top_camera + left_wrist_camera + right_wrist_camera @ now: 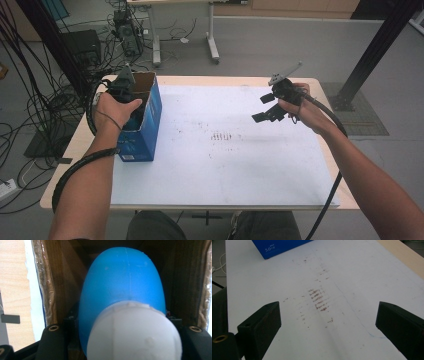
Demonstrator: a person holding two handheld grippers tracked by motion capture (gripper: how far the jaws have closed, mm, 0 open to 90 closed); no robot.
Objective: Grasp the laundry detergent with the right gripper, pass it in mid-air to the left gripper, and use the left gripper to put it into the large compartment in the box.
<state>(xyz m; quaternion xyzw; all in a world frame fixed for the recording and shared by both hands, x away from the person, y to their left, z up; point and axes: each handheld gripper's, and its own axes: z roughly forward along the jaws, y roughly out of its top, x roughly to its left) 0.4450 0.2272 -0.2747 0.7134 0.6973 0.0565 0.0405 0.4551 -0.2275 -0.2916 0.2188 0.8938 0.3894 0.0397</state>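
Note:
A tall blue cardboard box [145,132] stands open-topped at the left of the white mat [225,165]. My left gripper [131,102] reaches down into its opening. Seen from the left gripper, a blue rounded bottle [122,280] with a white cap [135,335] sits between the jaws, inside the box's brown walls [62,277]; the jaws hold it from both sides. My right gripper [264,108] hovers open above the mat's right half, nothing between its fingers [329,315]. The box's corner [279,246] shows at the top of the right gripper view.
Brown smudges [319,300] mark the mat's middle. The wooden table rim [75,145] borders the mat. Cables [30,115] lie on the floor to the left, a black post [375,50] stands at the right, and desk legs [212,45] are beyond.

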